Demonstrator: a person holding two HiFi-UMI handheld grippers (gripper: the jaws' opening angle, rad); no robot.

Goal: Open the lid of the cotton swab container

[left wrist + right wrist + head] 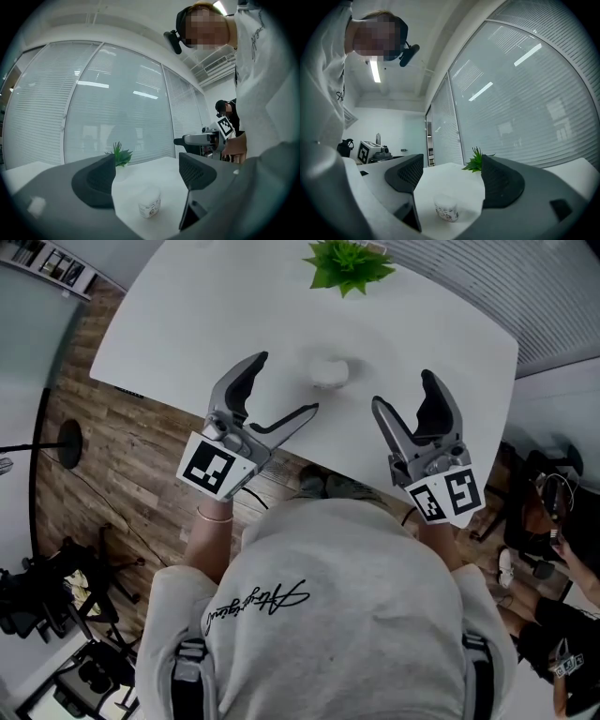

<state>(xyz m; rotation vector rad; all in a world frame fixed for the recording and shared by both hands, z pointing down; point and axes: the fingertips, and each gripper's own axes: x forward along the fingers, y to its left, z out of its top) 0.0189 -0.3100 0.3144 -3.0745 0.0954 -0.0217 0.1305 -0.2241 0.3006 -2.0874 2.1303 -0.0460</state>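
- White tabletop (187,324) is filling the upper half of the head view, with wood-plank floor (112,474) showing past its near edge and slatted window blinds (506,287) running behind its far side.
- Cotton swab container (329,371), a small white round tub, is standing upright on the table near the near edge, and a printed label is showing on its side in both gripper views. Its lid is sitting in place on top. Nothing is touching it.
- Small green plant (349,263) is standing at the far edge of the table, well apart from the container and behind it.
- Left gripper (286,385) is hovering just beside the container on its left, with its jaws spread wide. In the left gripper view the container (150,204) is appearing in the gap between the two dark pads (101,180), farther out along the table and clear of both; nothing is being held.
- Right gripper (405,392) is hovering to the right of the container, a little farther from it, and its jaws are likewise standing wide apart. In the right gripper view the container (446,207) is lying ahead in the gap, touching neither pad, with the plant (476,161) beyond it.
- Marker cubes (214,468) are facing the head camera at the rear of each gripper.
- Person in a grey sweatshirt (328,615) is standing at the near edge of the table, holding one gripper in each hand.
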